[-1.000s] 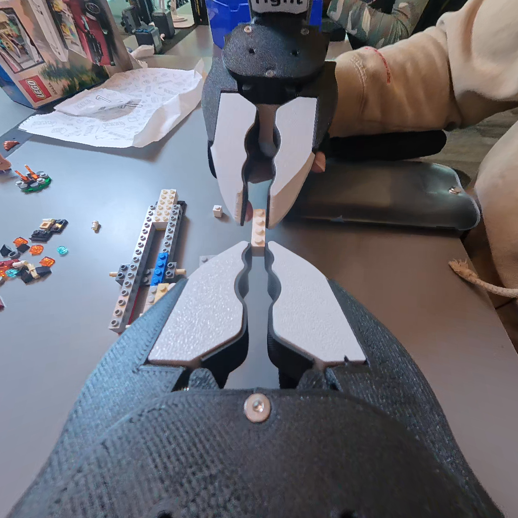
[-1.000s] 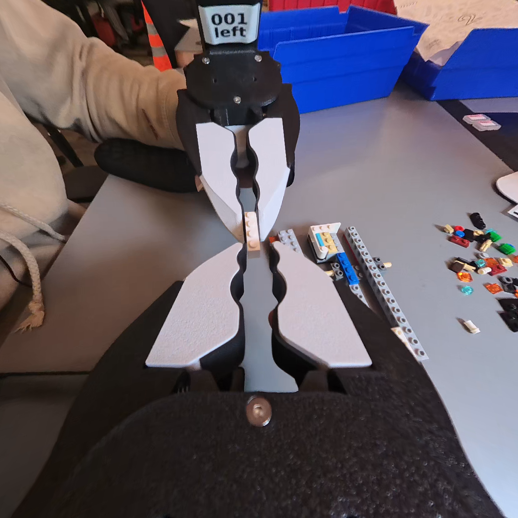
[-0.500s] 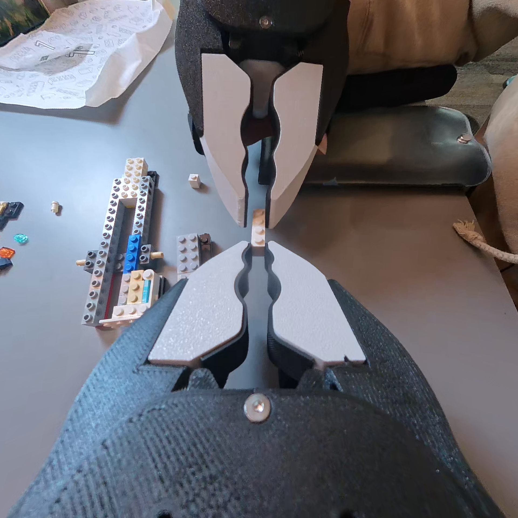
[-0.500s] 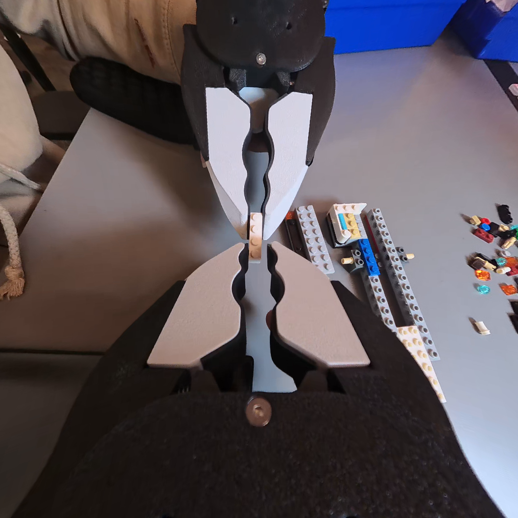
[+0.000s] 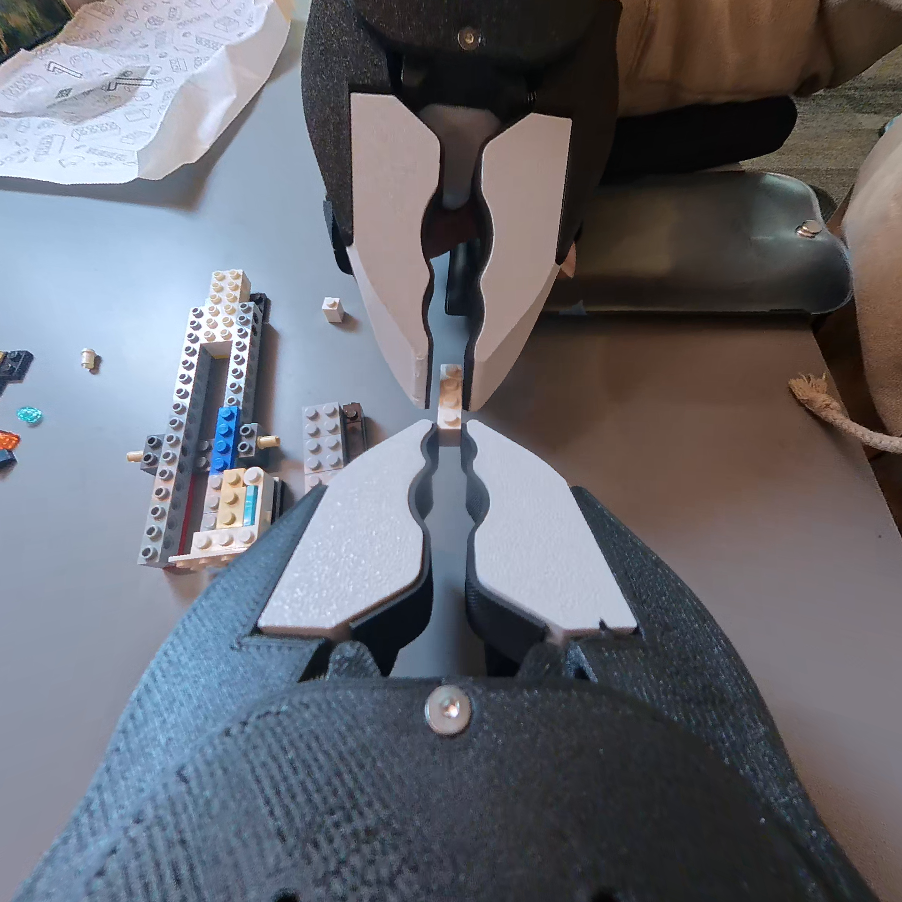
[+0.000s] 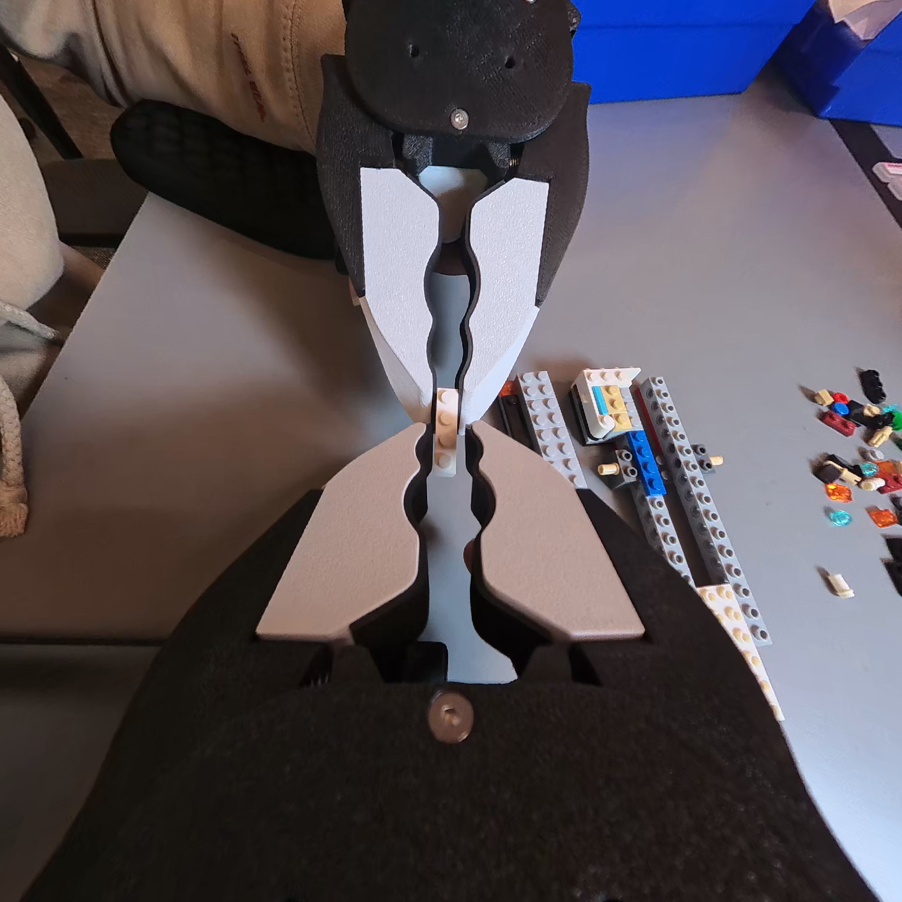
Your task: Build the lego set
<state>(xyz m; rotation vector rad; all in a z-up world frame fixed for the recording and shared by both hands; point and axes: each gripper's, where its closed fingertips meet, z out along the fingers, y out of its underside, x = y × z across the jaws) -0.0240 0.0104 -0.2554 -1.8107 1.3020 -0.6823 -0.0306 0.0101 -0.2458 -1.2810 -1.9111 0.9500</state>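
Both tools meet tip to tip above the grey surface [image 5: 634, 488]. The left tool [image 5: 449, 429] and right tool [image 6: 446, 429] are each nearly closed, both clamping the same tan plate [image 5: 450, 398] between them, one at each end.

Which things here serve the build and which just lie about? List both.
Job: tan plate, held by left tongs and right tongs; grey chassis; loose small pieces.
Lying about: crumpled paper; blue bins; drawstring cord.
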